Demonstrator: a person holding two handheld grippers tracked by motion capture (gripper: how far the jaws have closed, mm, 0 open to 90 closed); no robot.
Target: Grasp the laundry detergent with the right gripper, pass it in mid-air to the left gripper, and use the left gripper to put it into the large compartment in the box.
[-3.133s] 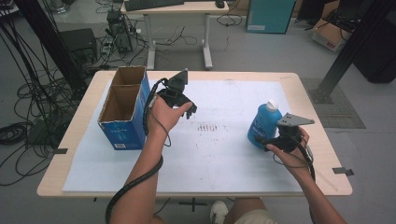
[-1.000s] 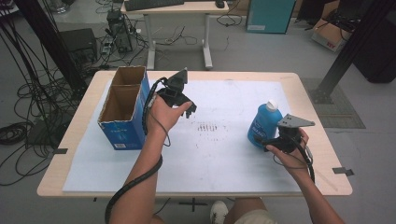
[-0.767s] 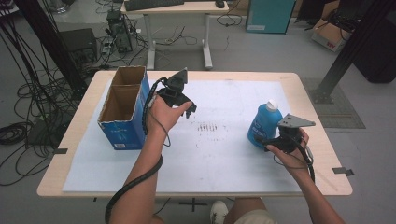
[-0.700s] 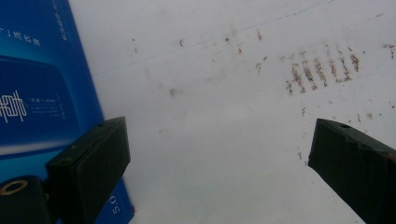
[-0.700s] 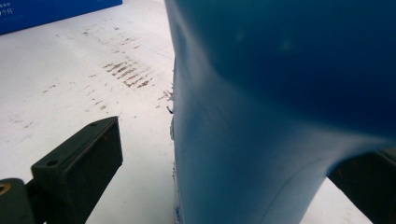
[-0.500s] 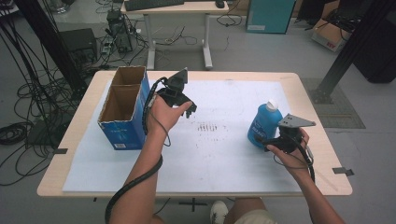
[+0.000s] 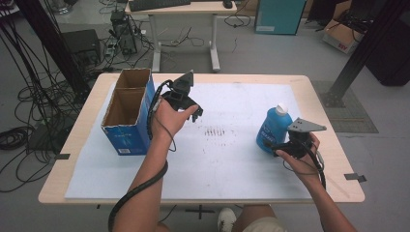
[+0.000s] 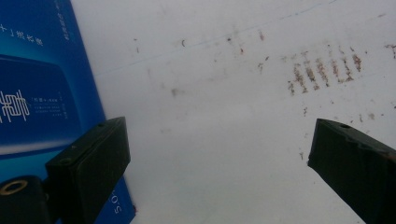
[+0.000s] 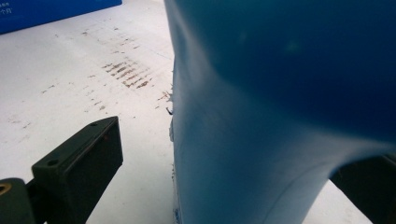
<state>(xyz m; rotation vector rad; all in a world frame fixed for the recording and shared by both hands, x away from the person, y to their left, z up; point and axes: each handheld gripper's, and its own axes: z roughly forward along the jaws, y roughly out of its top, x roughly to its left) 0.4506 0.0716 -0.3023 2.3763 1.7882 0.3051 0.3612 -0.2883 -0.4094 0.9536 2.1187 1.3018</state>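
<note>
A blue bottle with a white cap stands upright on the right side of the white sheet. My right gripper is at its base, open. In the right gripper view the bottle stands between the jaws. A gap shows beside the left jaw, and the right jaw is partly hidden behind the bottle. My left gripper hangs open above the sheet, just right of the box, with nothing between its jaws.
An open blue-sided cardboard box stands at the left of the table, its blue wall close beside my left jaw. Brown smudge marks dot the middle of the white sheet. Cables and desks lie beyond the table.
</note>
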